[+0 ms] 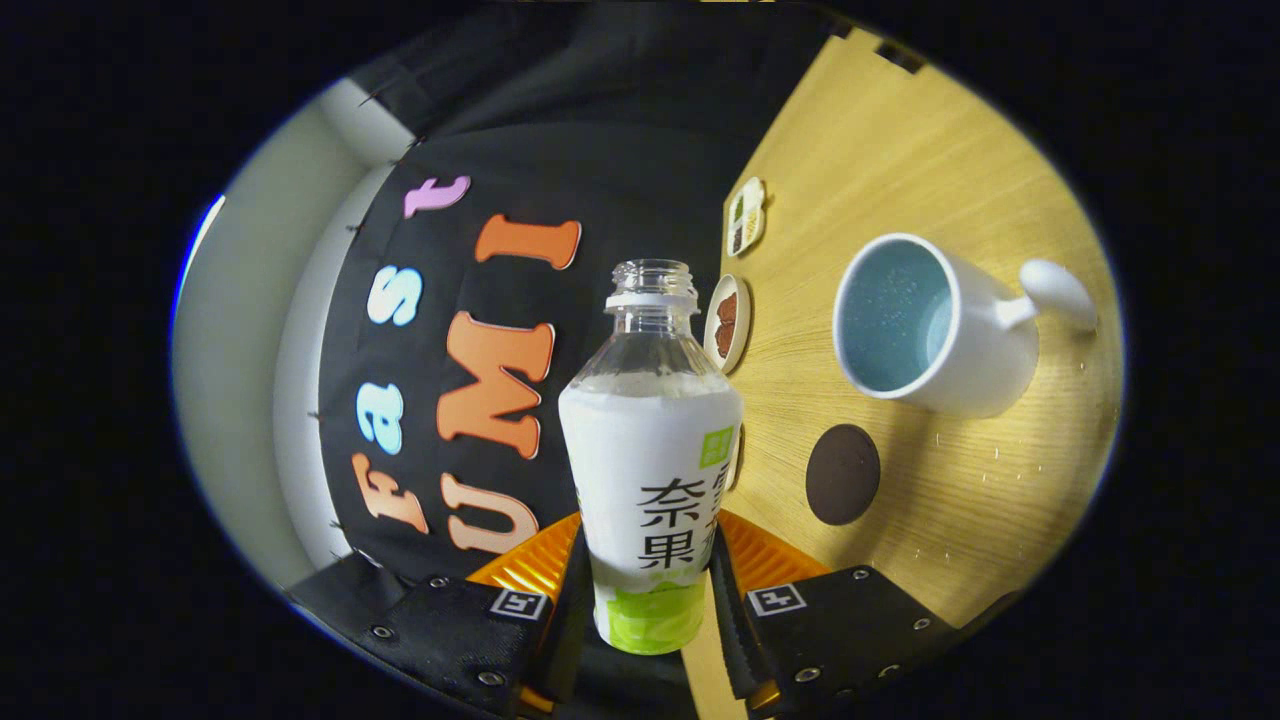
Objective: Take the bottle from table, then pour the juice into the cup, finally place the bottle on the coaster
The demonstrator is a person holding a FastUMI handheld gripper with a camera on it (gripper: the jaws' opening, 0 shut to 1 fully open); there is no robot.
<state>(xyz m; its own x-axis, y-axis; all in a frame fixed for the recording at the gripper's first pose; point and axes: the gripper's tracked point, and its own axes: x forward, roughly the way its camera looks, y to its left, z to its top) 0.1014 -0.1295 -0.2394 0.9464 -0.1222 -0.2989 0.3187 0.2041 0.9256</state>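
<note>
The wooden desk [900, 180] filled the right half of the frame, tilted steeply. At centre stood the uncapped bottle [650, 440], its body clamped between both fingers of the tongs [648, 590] at lower centre, lifted clear of the desk. To its right, in the upper right, sat the white cup [935, 325], its mouth facing the bottle. Below the cup lay the dark round coaster [843, 474], apart from both.

hand-held gripper [648, 590] rolled sideways, fingers [570, 600] closed w/ both pads pressing bottle [650, 480] between them
</note>
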